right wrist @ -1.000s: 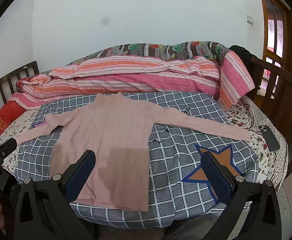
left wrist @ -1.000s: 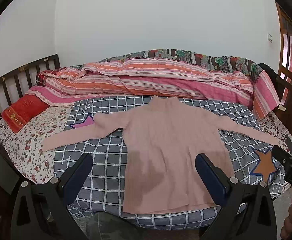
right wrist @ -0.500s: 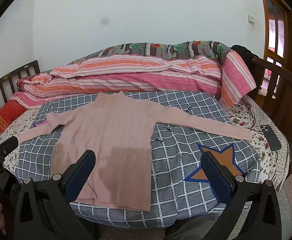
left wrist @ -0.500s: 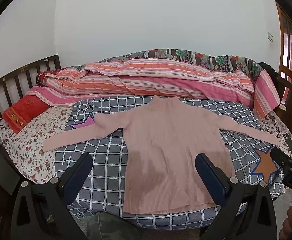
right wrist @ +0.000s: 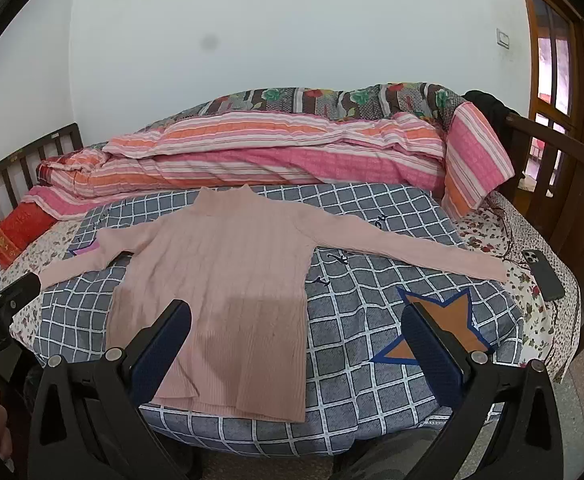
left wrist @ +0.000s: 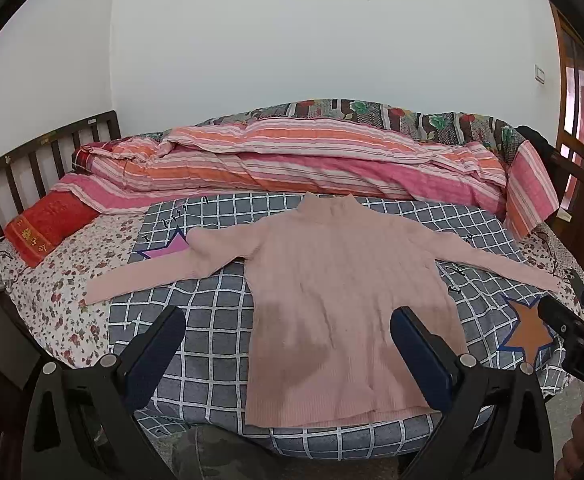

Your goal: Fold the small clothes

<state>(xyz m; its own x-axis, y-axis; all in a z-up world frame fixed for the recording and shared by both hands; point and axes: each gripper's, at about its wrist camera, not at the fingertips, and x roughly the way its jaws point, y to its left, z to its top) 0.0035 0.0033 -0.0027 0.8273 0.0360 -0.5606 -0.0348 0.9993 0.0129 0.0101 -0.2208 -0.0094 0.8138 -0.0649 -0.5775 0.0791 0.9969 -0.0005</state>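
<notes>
**Left wrist and right wrist views: pink sweater spread flat on the bed**

Left wrist footage is filled by a bed with a floral sheet, over which a grey checked blanket is laid. A striped pink and orange quilt is heaped along the far side, against the wall. On the blanket a pink sweater is spread flat, front up, collar toward the quilt and hem at the near edge, both sleeves stretched out sideways. A red pillow is seen by the slatted headboard.

Only in the right wrist view is a dark phone shown, lying on the floral sheet just past the end of the sweater's sleeve. The orange star printed on the blanket is seen whole there, while it is half hidden in the left view.

The left gripper is held above the sweater's hem, its fingers spread wide with nothing between them. The right gripper is held over the hem's other corner, fingers likewise spread and empty.

No containers are shown.
</notes>
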